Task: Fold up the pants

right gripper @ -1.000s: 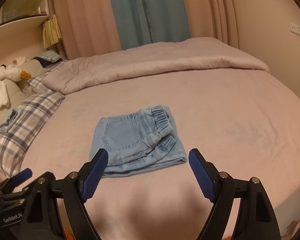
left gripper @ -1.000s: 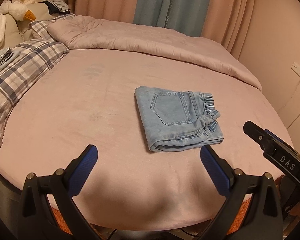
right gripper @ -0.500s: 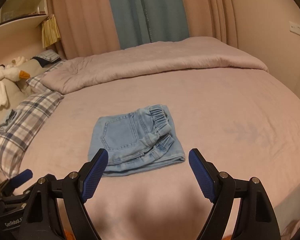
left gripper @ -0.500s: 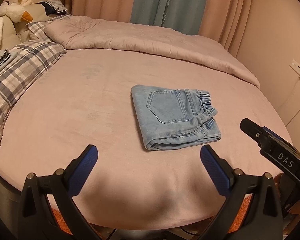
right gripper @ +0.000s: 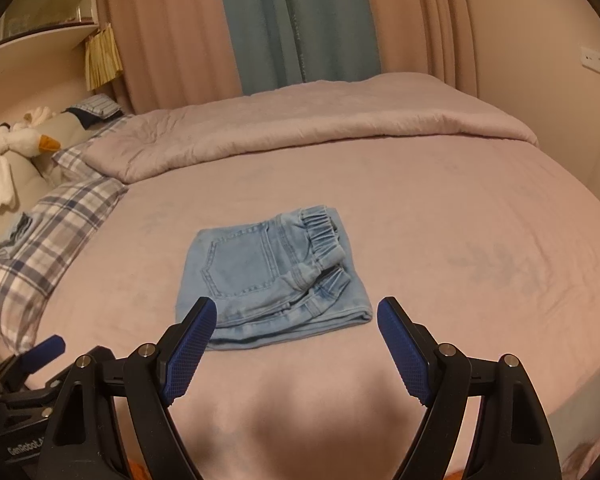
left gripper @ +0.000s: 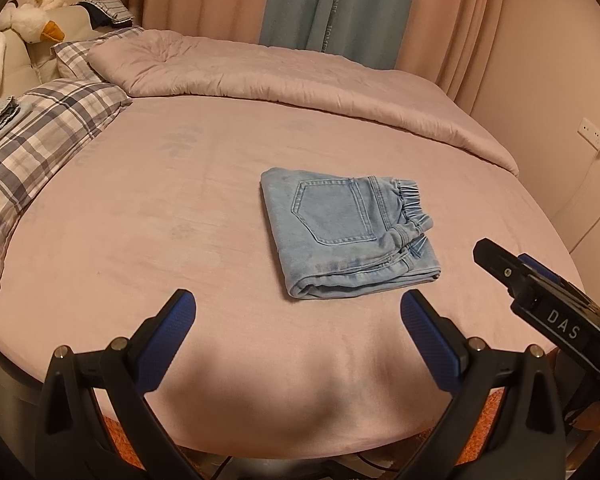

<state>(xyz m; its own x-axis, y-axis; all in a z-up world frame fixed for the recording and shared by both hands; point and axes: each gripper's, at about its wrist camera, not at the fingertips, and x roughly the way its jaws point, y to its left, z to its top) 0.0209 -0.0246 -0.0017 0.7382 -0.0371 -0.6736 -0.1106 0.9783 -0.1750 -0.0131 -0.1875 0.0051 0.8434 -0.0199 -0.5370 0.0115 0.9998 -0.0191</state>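
Both tongs, left tongs point(left gripper: 298, 320) and right tongs point(right gripper: 296, 332), hung apart and empty, having drawn slightly back from the bed point(left gripper: 140, 220) over the last second. The pants point(left gripper: 348, 232) lay mid-bed, unmoved, folded compact; folding looked finished.

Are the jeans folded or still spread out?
Folded: the jeans lie as a compact stacked rectangle on the bed, pocket up, untouched by either gripper.

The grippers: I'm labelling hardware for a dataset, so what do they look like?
Both the left gripper and right gripper are matte black plastic with silver pivot screws and textured blue fingertip pads. White lettering shows: "DAS" on the right one, "GenRobot.AI" on the left.
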